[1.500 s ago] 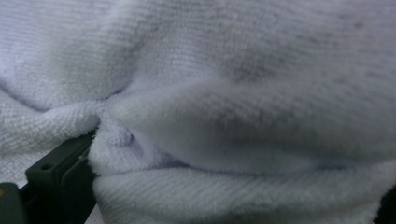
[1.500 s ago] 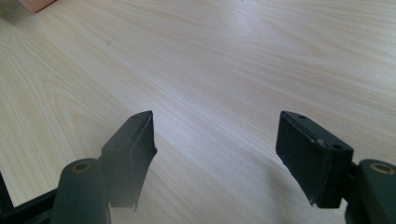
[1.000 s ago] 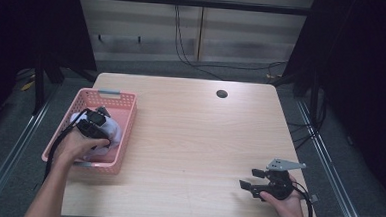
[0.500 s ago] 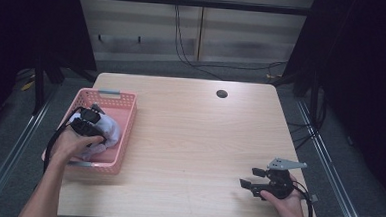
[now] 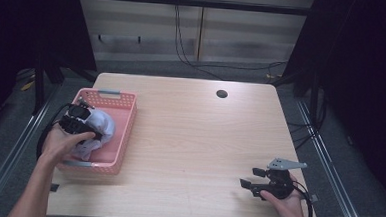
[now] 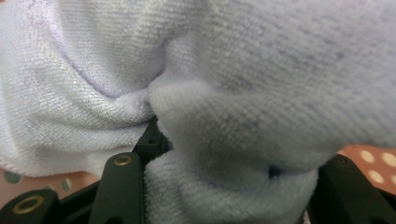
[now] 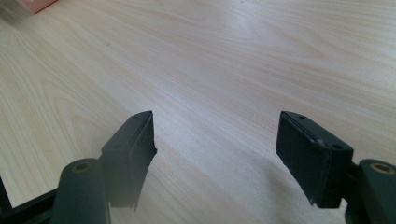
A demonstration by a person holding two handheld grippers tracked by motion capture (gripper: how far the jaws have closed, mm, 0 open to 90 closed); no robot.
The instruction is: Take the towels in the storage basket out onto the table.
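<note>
High view: a pale wooden surface (image 5: 194, 138) is seen from above, with a pink basket (image 5: 122, 135) standing at its left edge and a small dark hole (image 5: 222, 94) near its far side. A white towel (image 5: 100, 126) is bunched up in the basket; much of it is covered by the left tongs (image 5: 80, 125) and the hand behind them, so its outline and its long axis cannot be made out, and no clear direction can be given for the crumpled cloth. From the left gripper view, the towel (image 6: 210, 93) is pressed close to the lens and cut off on every side, a thick fold being held between the two black jaws, which have just been closing and are clamped about halfway on the cloth; spots of the pink basket floor (image 6: 373, 163) are glimpsed beneath. The towel thus lies directly between and ahead of the left tongs. The right tongs (image 5: 257, 179) are rested near the front right corner of the surface, well apart from the basket, with jaws spread wide and nothing between them, bare wood (image 7: 210, 70) being shown ahead.
</note>
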